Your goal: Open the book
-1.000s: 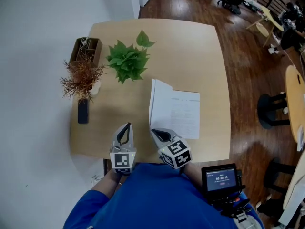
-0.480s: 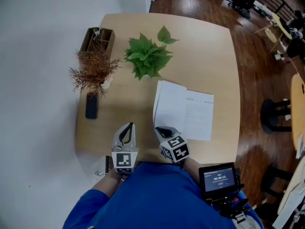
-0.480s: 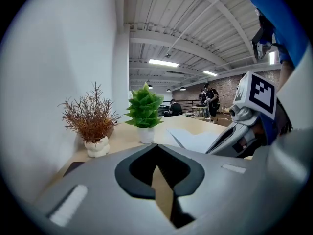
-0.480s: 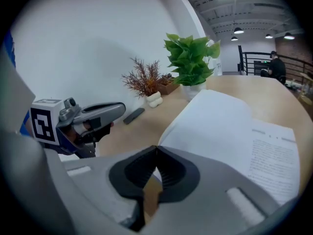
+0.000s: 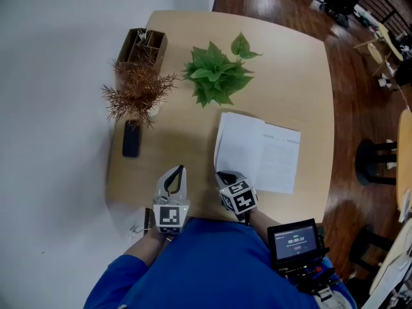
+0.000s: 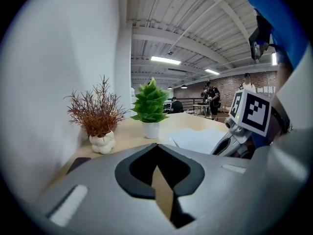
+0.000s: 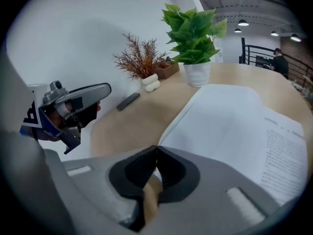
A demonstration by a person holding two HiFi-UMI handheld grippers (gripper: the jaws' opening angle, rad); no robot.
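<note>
No text can be read: the open book (image 5: pixel 259 160) carries print too fine to make out, and the small screen (image 5: pixel 295 242) shows blurred digits.

A table (image 5: pixel 309 76) with a book (image 5: pixel 261 152) and two plants on it.
The book lies at the right. The leafy plant (image 5: pixel 217 76) stands behind it. The twig plant (image 5: pixel 138 90) is to the left, with a box (image 5: pixel 143 46) behind it and a phone (image 5: pixel 131 139) in front. The right gripper (image 5: pixel 223 175) is at the book's near left corner, and the left gripper (image 5: pixel 179 170) is further left.
</note>
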